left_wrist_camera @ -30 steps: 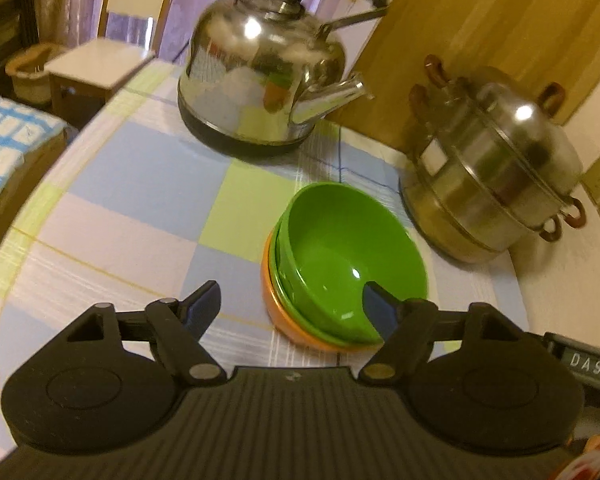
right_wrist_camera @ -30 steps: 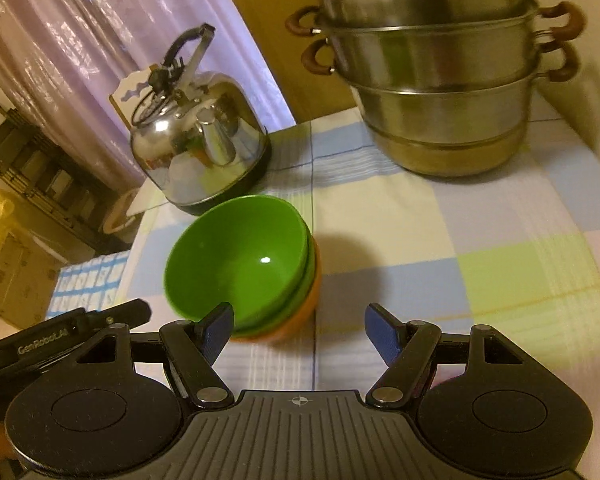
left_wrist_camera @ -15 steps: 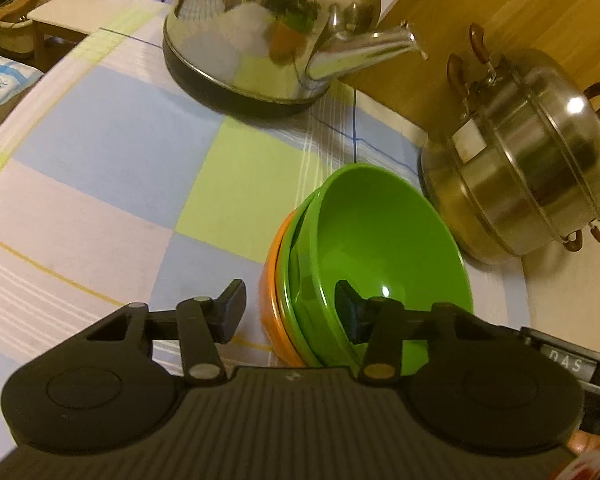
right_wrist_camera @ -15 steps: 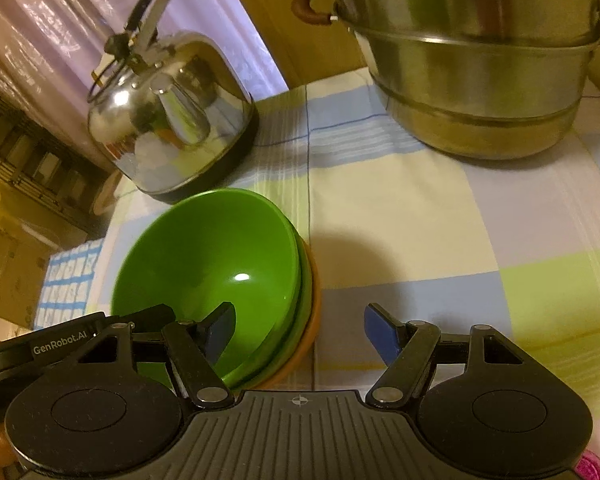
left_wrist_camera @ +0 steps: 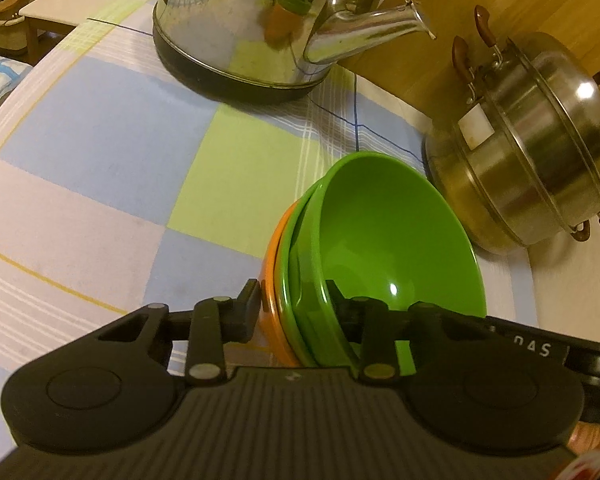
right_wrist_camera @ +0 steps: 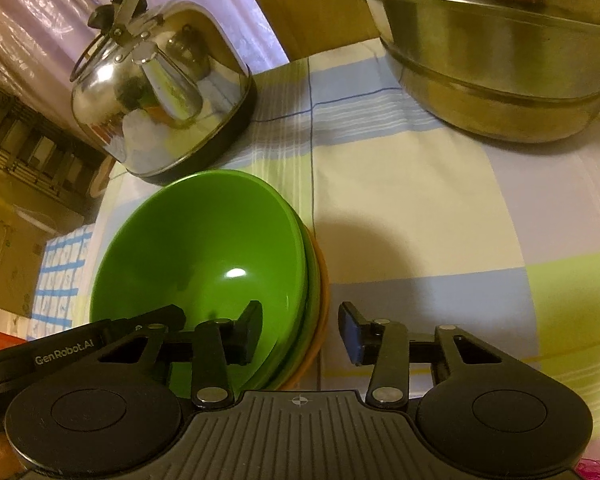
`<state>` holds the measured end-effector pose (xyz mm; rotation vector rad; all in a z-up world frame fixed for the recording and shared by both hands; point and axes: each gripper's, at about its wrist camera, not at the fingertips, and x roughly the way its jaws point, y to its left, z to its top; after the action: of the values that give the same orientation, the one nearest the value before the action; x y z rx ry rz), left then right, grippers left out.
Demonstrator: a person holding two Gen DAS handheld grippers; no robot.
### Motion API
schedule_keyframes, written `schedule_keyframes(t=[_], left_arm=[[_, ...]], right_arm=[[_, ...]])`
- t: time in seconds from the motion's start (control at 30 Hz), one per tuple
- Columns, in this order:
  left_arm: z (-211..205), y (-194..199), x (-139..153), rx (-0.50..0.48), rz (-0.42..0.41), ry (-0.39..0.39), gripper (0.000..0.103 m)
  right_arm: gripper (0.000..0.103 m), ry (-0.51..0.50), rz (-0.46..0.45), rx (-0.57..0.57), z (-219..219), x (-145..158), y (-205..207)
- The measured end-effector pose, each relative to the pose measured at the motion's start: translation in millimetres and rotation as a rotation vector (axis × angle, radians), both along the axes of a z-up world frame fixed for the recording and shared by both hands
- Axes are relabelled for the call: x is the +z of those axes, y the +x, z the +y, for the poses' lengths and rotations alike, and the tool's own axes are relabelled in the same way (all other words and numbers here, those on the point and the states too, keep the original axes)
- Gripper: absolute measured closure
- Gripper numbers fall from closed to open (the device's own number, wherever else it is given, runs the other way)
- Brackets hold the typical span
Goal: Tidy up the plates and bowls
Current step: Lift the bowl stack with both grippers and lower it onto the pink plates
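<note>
The left gripper (left_wrist_camera: 294, 300) is closing on the rims of the stacked bowls (left_wrist_camera: 380, 248). The right gripper (right_wrist_camera: 300, 328) is closing too, pads not yet touching the rims.

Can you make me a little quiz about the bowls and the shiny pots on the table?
1. Pick one: what colour is the bottom bowl in the stack of bowls? A red, B orange, C blue.
2. True or false: the top bowl has soup in it.
3. Short answer: which has a long spout, the kettle or the steamer pot?
Key: 1 B. 2 false. 3 the kettle.
</note>
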<state>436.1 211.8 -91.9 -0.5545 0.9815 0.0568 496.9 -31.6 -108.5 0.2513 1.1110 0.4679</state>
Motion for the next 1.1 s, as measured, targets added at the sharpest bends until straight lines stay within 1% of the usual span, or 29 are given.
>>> schedule_keyframes(t=[0.13,0.63,0.87,1.1], left_arm=[[-1.8,0.5,0.8,-0.012,0.004,0.016,0.075],[-5.8,-0.1,2.7,-0.027,0.020,0.049,0.076],[-4.6,-16.7,3.9,-0.027,0.030,0.055,0.076],[-3.6,-47.3,4.8,-0.022,0.041,0.037,0.076]], right_arm=[[0.070,-0.006,0.020,0.003,2.3,-4.5,0.7],[0.076,-0.033,0.026,-0.009,7.5,-8.7,3.0],[0.077,-0.026,0.035,-0.007,7.4,-8.8,-8.3],[0.077,-0.030,0.041,-0.006,4.7,-6.4,-36.3]])
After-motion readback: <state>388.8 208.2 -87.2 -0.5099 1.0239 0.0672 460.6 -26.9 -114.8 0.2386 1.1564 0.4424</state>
